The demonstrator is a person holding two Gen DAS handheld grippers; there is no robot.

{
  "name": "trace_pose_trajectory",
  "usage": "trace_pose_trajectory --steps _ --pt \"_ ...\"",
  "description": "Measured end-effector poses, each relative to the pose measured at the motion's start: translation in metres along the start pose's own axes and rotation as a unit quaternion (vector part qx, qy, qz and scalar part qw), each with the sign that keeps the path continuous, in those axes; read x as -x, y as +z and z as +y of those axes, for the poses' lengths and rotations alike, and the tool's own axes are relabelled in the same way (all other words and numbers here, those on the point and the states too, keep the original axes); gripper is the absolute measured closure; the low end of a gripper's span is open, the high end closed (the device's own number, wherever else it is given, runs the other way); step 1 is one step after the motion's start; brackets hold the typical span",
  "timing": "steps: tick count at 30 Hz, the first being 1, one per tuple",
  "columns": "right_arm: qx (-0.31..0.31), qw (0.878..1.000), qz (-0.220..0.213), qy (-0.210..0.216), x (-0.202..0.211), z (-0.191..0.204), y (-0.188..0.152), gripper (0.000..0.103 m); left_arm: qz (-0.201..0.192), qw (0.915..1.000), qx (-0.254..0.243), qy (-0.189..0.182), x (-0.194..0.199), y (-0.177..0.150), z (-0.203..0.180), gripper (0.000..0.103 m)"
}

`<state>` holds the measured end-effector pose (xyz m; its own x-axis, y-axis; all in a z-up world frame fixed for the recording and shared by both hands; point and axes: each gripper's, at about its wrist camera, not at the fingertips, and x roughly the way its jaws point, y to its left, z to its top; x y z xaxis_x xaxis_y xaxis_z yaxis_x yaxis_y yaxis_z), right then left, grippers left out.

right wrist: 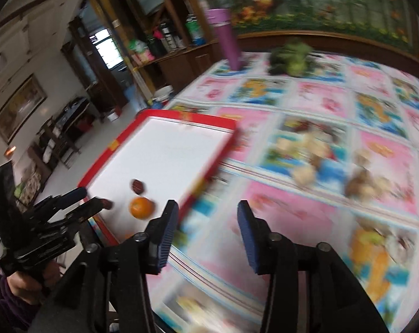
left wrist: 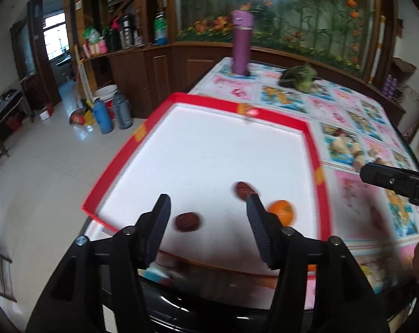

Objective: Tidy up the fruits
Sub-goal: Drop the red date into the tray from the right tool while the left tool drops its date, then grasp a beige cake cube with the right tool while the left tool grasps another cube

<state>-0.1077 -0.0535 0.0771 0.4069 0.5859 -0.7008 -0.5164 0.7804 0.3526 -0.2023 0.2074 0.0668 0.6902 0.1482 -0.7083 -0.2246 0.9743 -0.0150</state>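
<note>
Red-rimmed white rectangular tray (left wrist: 310,133) on the patterned tabletop (right wrist: 320,105) held a round orange fruit (left wrist: 282,211) and two dark-red wrinkled dates (left wrist: 187,221). Left gripper (left wrist: 208,213): fingers wide, empty, above tray. Right gripper (right wrist: 208,223): fingers wide, empty, over tabletop.

One red tray (left wrist: 315,127) with white inside. One orange (left wrist: 282,211) in tray. Two dark red fruits in tray: one (left wrist: 187,221) near front, one (left wrist: 244,190) farther back. One purple bottle (left wrist: 241,45) on bench (right wrist: 306,236). One green leafy bunch (left wrist: 299,77) on bench. Pale brown lumps (left wrist: 348,147) on bench, several, too blurry to count. Two tall flasks on floor: one blue (left wrist: 102,116), one grey (left wrist: 122,112). One white bucket (left wrist: 107,94) on floor. Two hand-held grippers: left hand-held gripper (left wrist: 208,208), right hand-held gripper (right wrist: 208,216).
</note>
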Motion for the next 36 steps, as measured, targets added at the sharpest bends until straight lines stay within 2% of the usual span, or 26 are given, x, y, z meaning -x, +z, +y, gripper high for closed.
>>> trace_pose_trajectory --steps 4,8,12,15,18,27,31,36 --pt "0.006 1.0 0.01 -0.007 0.016 0.0 -0.02 0.057 0.003 0.9984 -0.032 -0.045 0.017 -0.01 -0.036 0.041" --pt "0.047 0.999 -0.012 -0.004 0.028 0.031 -0.037 0.057 0.013 0.9968 -0.06 -0.051 0.03 -0.029 -0.065 0.041" --pt "0.058 0.998 -0.035 -0.004 0.037 0.053 -0.047 0.057 0.016 0.9981 -0.057 -0.019 0.04 -0.042 -0.071 0.041" --pt "0.056 0.998 -0.028 0.009 0.041 0.064 -0.059 0.057 0.006 0.999 -0.041 0.014 0.052 -0.047 -0.065 0.04" --pt "0.062 0.997 -0.027 0.02 0.048 0.078 -0.07 0.057 -0.011 0.9984 -0.032 0.045 0.07 -0.055 -0.058 0.029" --pt "0.086 0.995 -0.046 0.016 0.069 0.097 -0.091 0.054 -0.043 0.9962 -0.028 0.07 0.112 -0.074 -0.048 0.02" --pt "0.077 0.995 -0.063 0.009 0.082 0.079 -0.084 0.054 -0.05 0.9965 -0.031 0.06 0.12 -0.072 -0.052 0.019" --pt "0.0 0.995 -0.074 -0.059 0.098 0.004 -0.068 0.054 -0.067 0.996 -0.053 0.025 0.118 -0.05 -0.073 0.014"
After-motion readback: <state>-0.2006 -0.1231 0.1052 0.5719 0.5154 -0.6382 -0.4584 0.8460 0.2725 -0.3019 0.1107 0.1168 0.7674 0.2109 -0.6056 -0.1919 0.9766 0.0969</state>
